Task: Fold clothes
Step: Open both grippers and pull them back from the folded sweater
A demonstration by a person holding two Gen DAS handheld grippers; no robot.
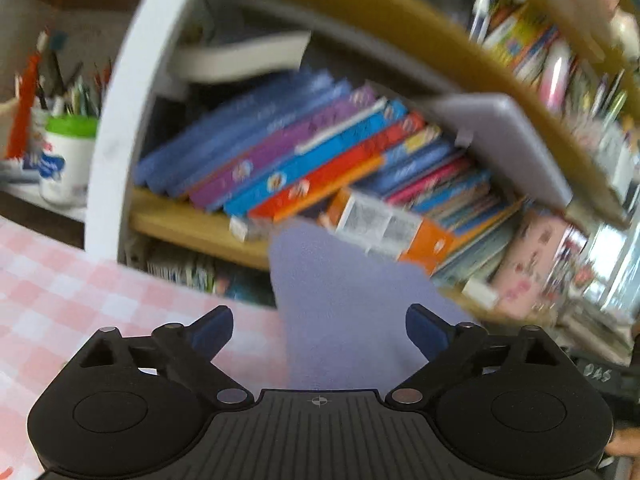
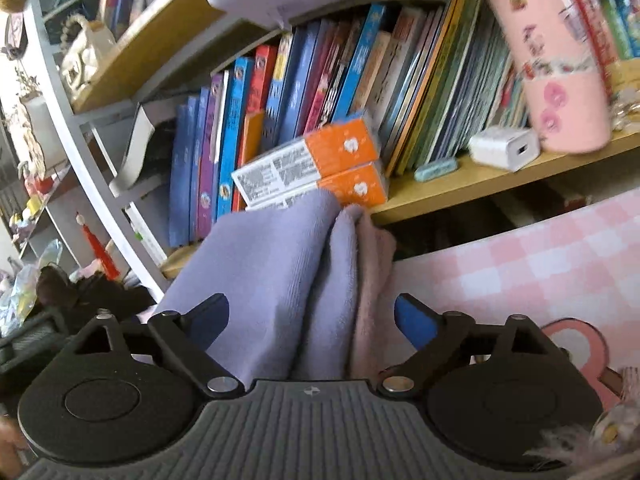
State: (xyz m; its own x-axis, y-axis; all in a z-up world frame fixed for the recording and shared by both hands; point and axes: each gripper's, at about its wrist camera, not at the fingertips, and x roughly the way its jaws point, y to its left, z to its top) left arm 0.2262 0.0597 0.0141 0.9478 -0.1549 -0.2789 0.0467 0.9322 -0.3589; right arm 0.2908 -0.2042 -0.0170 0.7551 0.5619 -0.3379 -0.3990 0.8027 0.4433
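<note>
— Where's the garment?

— The lilac cloth (image 2: 272,264) stands bunched in front of the bookshelf (image 2: 480,184), at the edge of the pink checked tabletop (image 2: 540,264), with a pink layer (image 2: 372,280) folded against its right side.

— And the right tongs (image 2: 312,320)?

— Spread wide; the cloth rises between the blue pads, neither visibly pressing it.

— The left tongs (image 1: 320,332)?

— Also wide apart, the same lilac cloth (image 1: 340,300) between them, not pinched. That view is blurred.
</note>
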